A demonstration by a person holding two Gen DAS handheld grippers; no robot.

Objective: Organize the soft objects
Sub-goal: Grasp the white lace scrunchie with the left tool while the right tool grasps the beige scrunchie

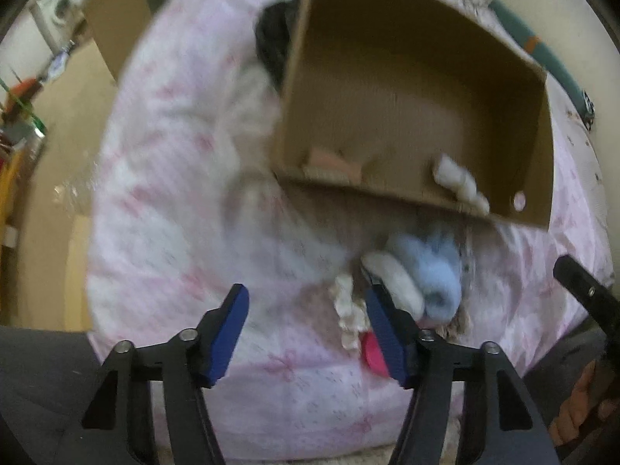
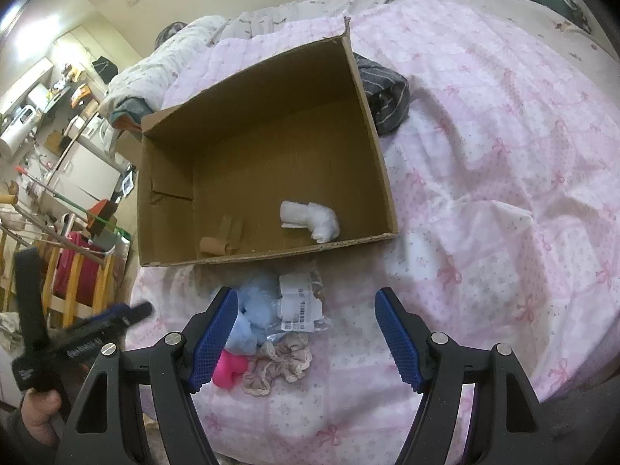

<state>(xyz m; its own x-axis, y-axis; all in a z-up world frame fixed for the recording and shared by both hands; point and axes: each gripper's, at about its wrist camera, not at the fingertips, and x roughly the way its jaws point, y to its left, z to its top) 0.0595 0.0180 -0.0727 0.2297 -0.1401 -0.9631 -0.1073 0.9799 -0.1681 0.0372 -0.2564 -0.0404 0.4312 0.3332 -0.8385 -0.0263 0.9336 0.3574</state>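
Left wrist view: left gripper (image 1: 306,333) spread, nothing between its pads, above the pink bedspread (image 1: 162,201); soft items (image 1: 422,283) lie just beside its right finger, near the cardboard box (image 1: 387,89). Right wrist view: right gripper (image 2: 304,339) spread over the same pile; a white roll (image 2: 310,220) lies inside the box.

brown cardboard box (image 2: 267,124), pink bow-print quilt (image 2: 503,155), hot-pink sock (image 2: 229,368)

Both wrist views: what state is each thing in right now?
Cardboard box: open-topped, upright on the bedcover.
White sock: lying inside the box.
Blue fluffy item: on the bedcover, outside the box.
Pink item: outside the box.
Beige scrunchie: outside the box.
Left gripper: open, holding nothing.
Right gripper: open, holding nothing.
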